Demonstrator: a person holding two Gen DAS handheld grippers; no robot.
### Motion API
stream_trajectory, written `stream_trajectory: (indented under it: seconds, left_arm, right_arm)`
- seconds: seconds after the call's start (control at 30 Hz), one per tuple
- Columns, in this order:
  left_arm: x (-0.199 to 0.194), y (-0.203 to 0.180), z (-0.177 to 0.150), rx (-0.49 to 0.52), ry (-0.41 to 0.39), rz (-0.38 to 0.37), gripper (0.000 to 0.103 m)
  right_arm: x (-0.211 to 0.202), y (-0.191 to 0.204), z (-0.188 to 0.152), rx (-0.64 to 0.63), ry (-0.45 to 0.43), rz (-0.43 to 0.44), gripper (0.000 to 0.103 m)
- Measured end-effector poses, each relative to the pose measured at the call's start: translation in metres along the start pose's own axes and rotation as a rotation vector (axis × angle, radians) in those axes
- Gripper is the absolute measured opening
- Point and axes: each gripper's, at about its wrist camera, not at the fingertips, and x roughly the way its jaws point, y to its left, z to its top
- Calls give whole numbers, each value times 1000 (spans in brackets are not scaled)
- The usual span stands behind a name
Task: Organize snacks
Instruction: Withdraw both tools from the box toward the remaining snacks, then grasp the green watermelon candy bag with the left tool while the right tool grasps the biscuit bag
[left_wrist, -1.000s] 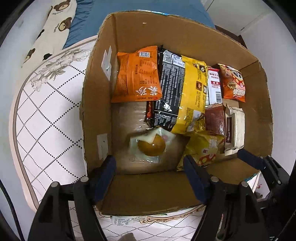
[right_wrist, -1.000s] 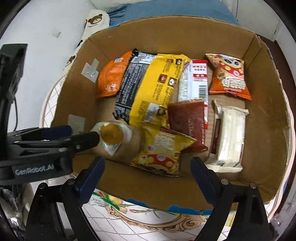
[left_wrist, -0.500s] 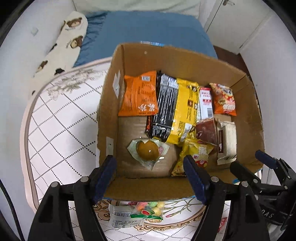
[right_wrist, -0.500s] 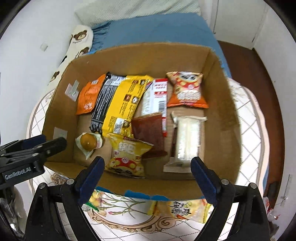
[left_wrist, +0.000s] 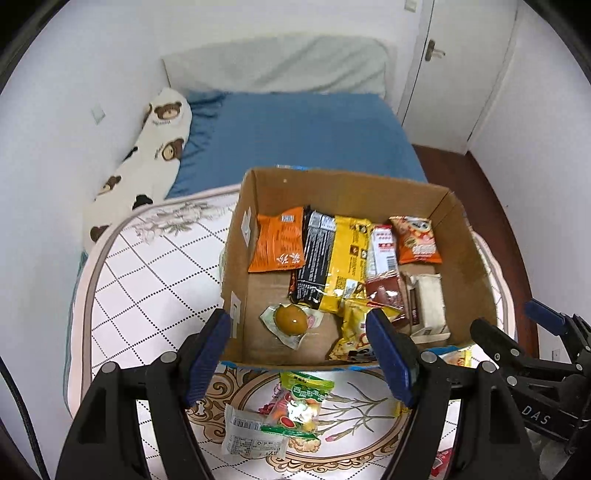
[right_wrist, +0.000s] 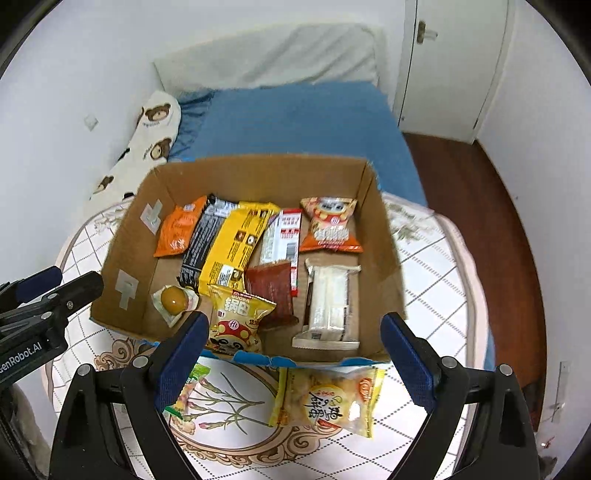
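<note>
both grippers (left_wrist: 301, 354) (right_wrist: 291, 356) gape empty; only right wrist shows yellow cracker bag (right_wrist: 327, 400).

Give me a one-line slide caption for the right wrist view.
Open right tool above a cardboard box of snacks, one yellow snack packet outside on the quilted mat.

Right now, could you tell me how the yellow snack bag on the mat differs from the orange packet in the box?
The yellow snack bag lies outside the cardboard box, on the patterned mat beside its near wall; the orange packet lies inside, in the far left corner. The yellow bag has a clear window showing its contents; the orange packet is opaque. Both lie flat and sealed.
</note>
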Motion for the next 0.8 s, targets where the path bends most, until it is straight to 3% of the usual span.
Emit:
stream_trajectory:
  seconds: [0.3, 0.5, 0.67, 0.8]
  left_arm:
    - [-57, -16, -18, 44, -135, 1, 74]
    - [-82, -14, -28, 35, -181, -14, 74]
    - [-87, -5, -39, 14, -173, -13, 74]
    - [-69, 11, -55, -13, -118, 17, 74]
  right_arm:
    - [-59, 1, -20, -4, -108, 3, 96]
    - [-86, 2, -36, 18, -144, 35, 96]
    - [-90, 2, -50, 51, -125, 73, 96]
    - [-65, -5, -66, 93, -42, 102, 96]
